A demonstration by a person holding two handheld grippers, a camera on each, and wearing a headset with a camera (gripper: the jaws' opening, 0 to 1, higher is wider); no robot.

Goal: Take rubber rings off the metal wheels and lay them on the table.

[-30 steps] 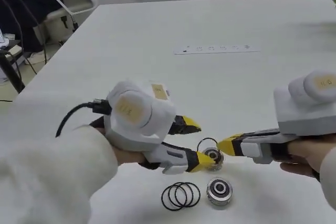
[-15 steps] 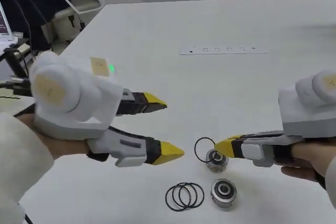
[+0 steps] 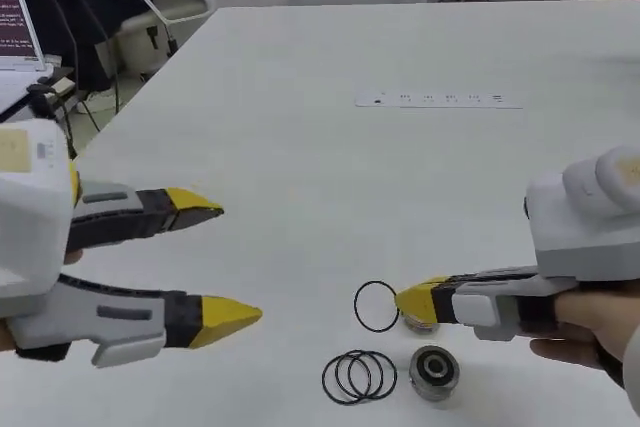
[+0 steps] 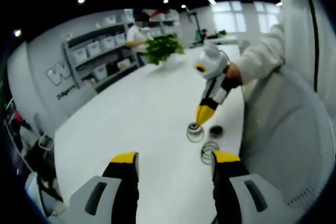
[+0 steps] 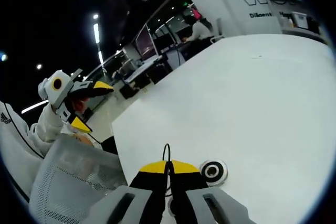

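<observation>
The left hand-held gripper (image 3: 238,263) has swung out to the left, away from the wheels, and hangs with its jaws wide apart above the surface (image 3: 330,147), a broad, smooth, matte white top. The right hand-held gripper (image 3: 402,300) is the nearer one to the work. Its yellow tips are pinched together on a thin black rubber ring (image 3: 356,305), which juts leftward from them, just beside a small metal wheel (image 3: 418,324) half hidden under the tips. Bare surface lies directly below the ring, so laying it down looks like a short move. A second wheel (image 3: 434,367), stubby and shiny with a dark hub, stands nearer the person. Just left of it, a few loose rings (image 3: 352,375) lie flat and overlapping.
</observation>
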